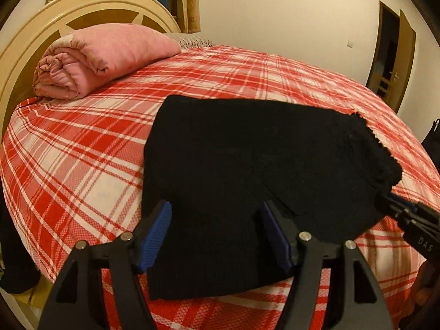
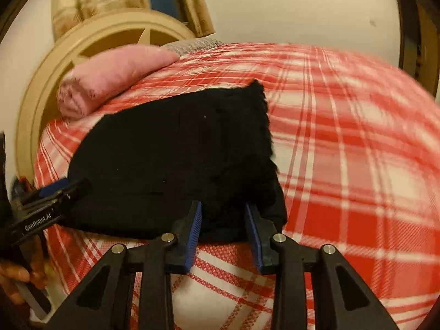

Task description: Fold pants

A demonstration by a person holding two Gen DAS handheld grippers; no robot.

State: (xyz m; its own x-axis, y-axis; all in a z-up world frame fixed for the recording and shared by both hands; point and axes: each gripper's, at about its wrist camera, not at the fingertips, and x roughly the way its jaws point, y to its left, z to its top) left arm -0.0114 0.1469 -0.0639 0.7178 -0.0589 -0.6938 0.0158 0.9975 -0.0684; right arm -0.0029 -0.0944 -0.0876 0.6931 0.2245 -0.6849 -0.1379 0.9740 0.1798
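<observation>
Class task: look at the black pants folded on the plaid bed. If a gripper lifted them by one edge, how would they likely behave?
The pants would probably droop and unfold: they are soft cloth lying in loose layers. The fuzzy frayed edge suggests a knit that grips pads rather than slipping. They look light, and pushing would likely bunch them on the bedspread.

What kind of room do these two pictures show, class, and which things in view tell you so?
Most likely a bedroom: a bed under a red-and-white plaid sheet, a cream arched wooden headboard, and a rolled pink quilt lying beside it.
</observation>
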